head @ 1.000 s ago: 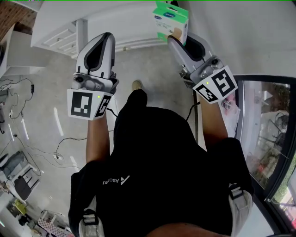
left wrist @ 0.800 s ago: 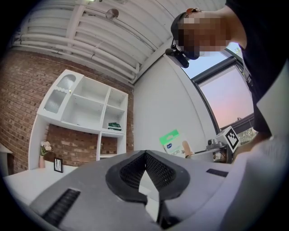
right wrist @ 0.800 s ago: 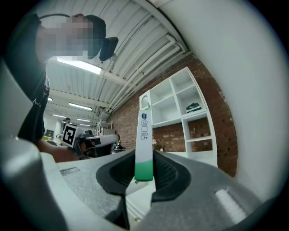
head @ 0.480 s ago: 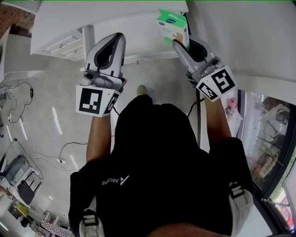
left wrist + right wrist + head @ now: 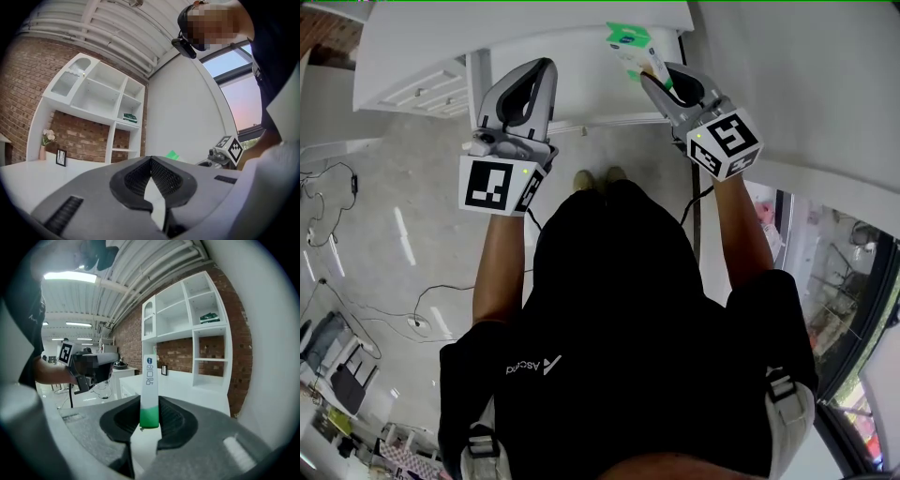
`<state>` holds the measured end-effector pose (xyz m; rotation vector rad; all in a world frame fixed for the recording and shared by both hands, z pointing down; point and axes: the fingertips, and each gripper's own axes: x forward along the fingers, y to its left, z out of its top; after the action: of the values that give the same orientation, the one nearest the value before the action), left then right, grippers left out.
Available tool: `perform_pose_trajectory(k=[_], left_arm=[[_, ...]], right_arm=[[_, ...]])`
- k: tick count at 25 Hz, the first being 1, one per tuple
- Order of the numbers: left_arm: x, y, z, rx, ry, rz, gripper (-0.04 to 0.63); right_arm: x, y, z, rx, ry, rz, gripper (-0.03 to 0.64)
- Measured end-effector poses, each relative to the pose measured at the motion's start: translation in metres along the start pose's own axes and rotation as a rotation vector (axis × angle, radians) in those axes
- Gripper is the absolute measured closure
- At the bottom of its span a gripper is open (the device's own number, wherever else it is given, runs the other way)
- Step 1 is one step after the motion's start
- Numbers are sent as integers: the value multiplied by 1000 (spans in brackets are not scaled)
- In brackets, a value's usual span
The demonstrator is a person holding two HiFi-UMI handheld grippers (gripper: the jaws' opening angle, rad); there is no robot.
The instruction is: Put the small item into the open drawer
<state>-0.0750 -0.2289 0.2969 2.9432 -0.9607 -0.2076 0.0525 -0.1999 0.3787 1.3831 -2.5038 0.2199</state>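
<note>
The small item is a flat white and green box (image 5: 628, 45). My right gripper (image 5: 654, 77) is shut on its green end, and the box sticks out ahead over the white cabinet top (image 5: 534, 42). In the right gripper view the box (image 5: 150, 385) stands edge-on between the pads (image 5: 169, 420). My left gripper (image 5: 542, 67) is beside it to the left, shut with nothing in it; its pads (image 5: 136, 176) meet at the tip. Drawer fronts (image 5: 422, 82) show on the cabinet's left side; I cannot tell which drawer is open.
A white shelf unit (image 5: 101, 101) hangs on the brick wall above the counter, with a small picture frame (image 5: 61, 157) and a vase of flowers (image 5: 46, 139). A white wall (image 5: 797, 84) rises at the right, with a window (image 5: 844, 281) below it. Cables (image 5: 422, 309) lie on the floor.
Both grippers have moved forward toward the white cabinet. The right one carried the box up the picture over the cabinet top and tilted downward.
</note>
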Motion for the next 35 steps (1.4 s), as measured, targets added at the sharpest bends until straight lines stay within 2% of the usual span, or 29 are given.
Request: perform_pose_trajectory(k=[8,21,31,35], left_arm=[[15,16,-7,-14,17,47,597],[39,35,-19,-18,45,101,597],[47,37,-30,-26,74,131,597],[45,40,-40,-30,112,146,597]], right_arm=[[42,-20,-45,-10,200,49,532],[94,-53,-127,-18,457,124,532],[115,-59,-185,-48,624,152,532],[122,-61,-205,-49,677,148,532]])
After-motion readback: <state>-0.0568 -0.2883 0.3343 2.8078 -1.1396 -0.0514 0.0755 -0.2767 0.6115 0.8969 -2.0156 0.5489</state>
